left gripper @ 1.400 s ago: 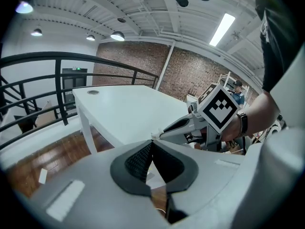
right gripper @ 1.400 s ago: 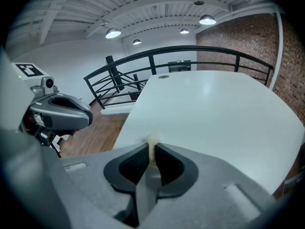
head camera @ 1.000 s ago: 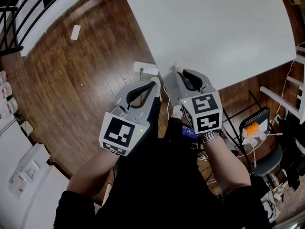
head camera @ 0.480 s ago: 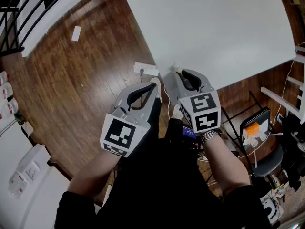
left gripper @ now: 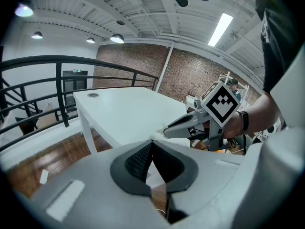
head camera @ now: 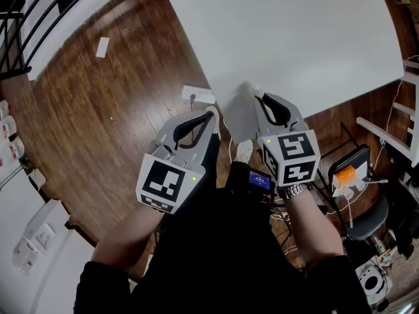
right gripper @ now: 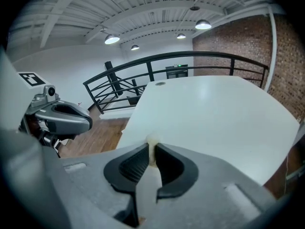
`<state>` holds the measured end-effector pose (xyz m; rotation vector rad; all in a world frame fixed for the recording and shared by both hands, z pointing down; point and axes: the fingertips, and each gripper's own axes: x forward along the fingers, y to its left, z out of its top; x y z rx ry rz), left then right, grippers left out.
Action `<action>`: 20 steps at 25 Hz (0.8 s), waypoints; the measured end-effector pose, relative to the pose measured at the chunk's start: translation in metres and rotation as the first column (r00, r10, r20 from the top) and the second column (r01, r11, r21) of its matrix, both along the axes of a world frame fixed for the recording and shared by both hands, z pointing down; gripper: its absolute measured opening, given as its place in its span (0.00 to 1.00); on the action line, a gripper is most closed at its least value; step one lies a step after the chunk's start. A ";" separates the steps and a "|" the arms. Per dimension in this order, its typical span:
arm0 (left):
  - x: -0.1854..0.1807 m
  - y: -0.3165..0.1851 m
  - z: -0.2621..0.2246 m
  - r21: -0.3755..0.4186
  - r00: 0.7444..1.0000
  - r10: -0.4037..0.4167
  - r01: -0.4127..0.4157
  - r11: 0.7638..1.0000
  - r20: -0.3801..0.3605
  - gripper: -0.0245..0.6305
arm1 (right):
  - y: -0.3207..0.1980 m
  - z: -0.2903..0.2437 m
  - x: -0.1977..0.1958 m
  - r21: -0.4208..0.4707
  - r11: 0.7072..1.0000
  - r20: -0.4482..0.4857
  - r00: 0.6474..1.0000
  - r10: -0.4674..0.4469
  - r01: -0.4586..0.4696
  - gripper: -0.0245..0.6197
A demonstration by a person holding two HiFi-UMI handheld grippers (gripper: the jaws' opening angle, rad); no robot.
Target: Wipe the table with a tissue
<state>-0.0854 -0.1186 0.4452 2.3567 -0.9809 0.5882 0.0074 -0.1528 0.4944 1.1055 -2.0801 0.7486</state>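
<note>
Since a second ago the right gripper (head camera: 260,97) has shifted to the right and further over the near corner of the white table (head camera: 308,31), while the left gripper (head camera: 213,115) has barely moved and hangs just short of the table edge, over the wooden floor (head camera: 111,116).

Seen in the right gripper view, the right gripper's jaws are pressed onto the tissue (right gripper: 152,143), a thin cream strip pinched between the dark pads with a small tuft poking out past the tips. How much tissue hangs below the jaws is hidden by the gripper body. From the head view the tissue (head camera: 247,88) is only a pale, smeared patch at the gripper's tip, white on white against the tabletop, so its outline and whether it touches the surface cannot be told.

The left gripper's own view shows its pads meeting at the tips, closed with nothing visible between them. That view also catches the right gripper (left gripper: 166,131) beside it, at the table's edge.

A white power strip (head camera: 198,95) lies on the floor just beyond the left gripper, and a small paper scrap (head camera: 103,46) sits well apart, farther up the boards. A watch (head camera: 292,190) shows on the right wrist. The table's far end is cut off at the top of the head view.
</note>
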 end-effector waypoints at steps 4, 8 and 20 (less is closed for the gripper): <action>0.004 0.000 0.001 -0.002 1.000 0.012 -0.012 1.000 -0.003 0.06 | -0.007 0.005 0.026 0.004 0.998 -0.029 0.998 0.058 -0.058 0.09; 0.005 0.000 0.003 -0.007 1.000 0.019 -0.019 1.000 -0.001 0.06 | -0.017 0.011 0.042 0.008 0.995 -0.050 0.994 0.100 -0.100 0.09; 0.003 0.000 0.006 -0.013 1.000 0.015 -0.015 1.000 0.004 0.06 | -0.023 0.025 0.048 0.000 0.995 -0.086 0.991 0.102 -0.103 0.09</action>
